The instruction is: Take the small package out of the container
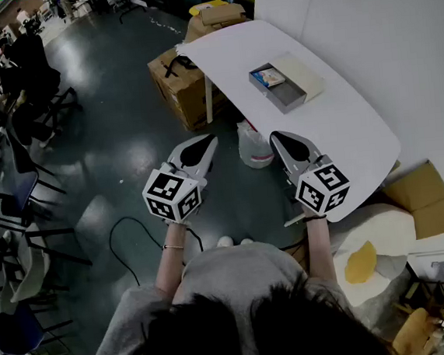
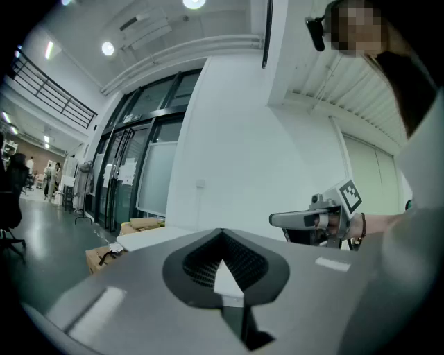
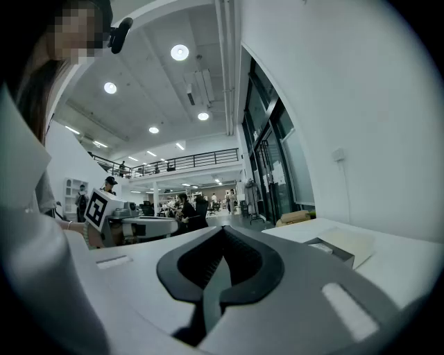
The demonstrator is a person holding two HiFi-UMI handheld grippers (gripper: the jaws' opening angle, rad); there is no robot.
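Open grey box [image 1: 286, 100] on the white table [image 1: 343, 134], small package [image 1: 269, 76] lying inside.
Left gripper [image 1: 204, 142] and right gripper [image 1: 275, 137] hang pinched closed, empty, well short of it.

White table [image 1: 341, 114] set along a white wall [image 1: 395, 23]; at its far left corner, on the dark floor [image 1: 116, 128], a brown cardboard box [image 1: 176, 87] with a black strap on top; beyond that end of the table, a flatter cardboard box [image 1: 220, 14]; just beside the table's left edge, a white plastic tub [image 1: 255, 148] with a red band; left of the table, a black cable [image 1: 131, 238] looped on the floor; well left of the table, dark chairs [image 1: 18, 165]; at the table's near end, an open cardboard box [image 1: 421, 196] and a yellow piece [image 1: 361, 261] on a white sack [image 1: 372, 236].
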